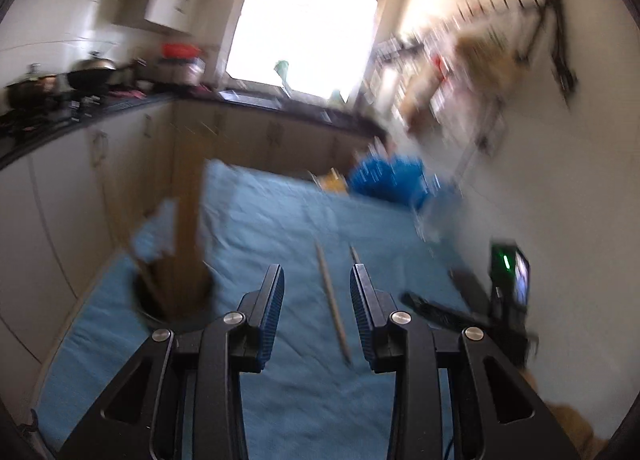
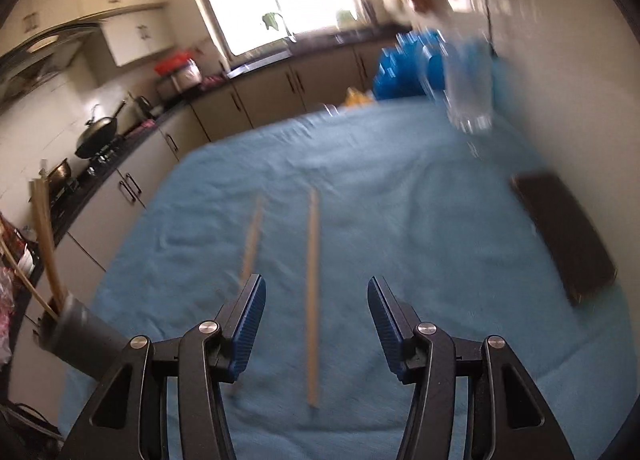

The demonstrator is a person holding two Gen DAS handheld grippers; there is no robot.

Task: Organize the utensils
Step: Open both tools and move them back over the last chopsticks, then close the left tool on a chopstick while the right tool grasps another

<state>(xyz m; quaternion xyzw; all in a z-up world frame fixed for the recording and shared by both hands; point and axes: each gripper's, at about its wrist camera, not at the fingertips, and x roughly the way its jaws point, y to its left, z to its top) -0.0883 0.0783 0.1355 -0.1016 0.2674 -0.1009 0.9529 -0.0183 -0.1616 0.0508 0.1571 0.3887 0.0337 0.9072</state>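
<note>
Chopsticks (image 2: 313,296) lie loose on your blue cloth (image 2: 400,220), long axes running away from you, one between your right tongs (image 2: 316,324), both right and left tongs (image 1: 317,310) spread, gripping nothing.

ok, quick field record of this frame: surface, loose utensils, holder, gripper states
surface: blue cloth over the table
loose utensils: two wooden chopsticks, near chopstick and far chopstick, lying apart
holder: dark cup at the left edge, sticks already in it
left gripper: open, empty
right gripper: open, empty, above the near chopstick
image: motion blur
</note>
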